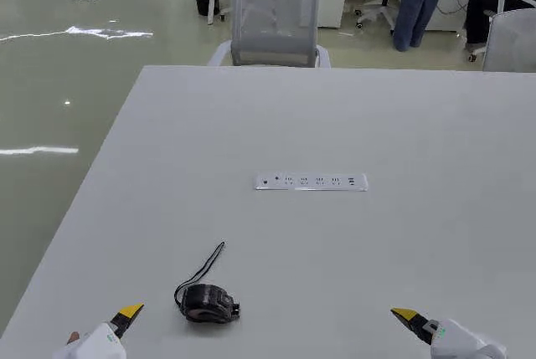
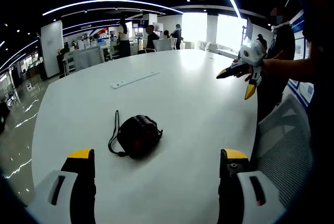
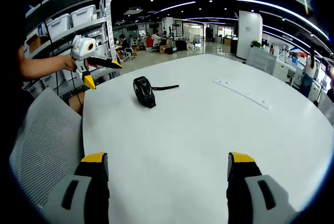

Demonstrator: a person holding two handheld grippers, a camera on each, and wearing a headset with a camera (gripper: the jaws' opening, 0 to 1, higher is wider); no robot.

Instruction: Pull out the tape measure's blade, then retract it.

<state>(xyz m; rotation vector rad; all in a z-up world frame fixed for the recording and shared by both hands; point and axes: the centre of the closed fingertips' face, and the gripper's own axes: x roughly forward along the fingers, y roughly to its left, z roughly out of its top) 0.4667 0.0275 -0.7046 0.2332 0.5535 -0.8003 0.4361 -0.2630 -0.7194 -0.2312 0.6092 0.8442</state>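
While tape measure rests on table, left gripper, right gripper hold fingers apart

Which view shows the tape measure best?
The left gripper view: the tape measure lies close and large, just ahead of the open left claw. The head view shows it small, from above; the right gripper view shows it farther off.

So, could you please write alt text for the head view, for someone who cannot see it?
A black tape measure lies on a white table, untouched, nearer the left claw than the right claw. A power strip lies farther back, a chair beyond.
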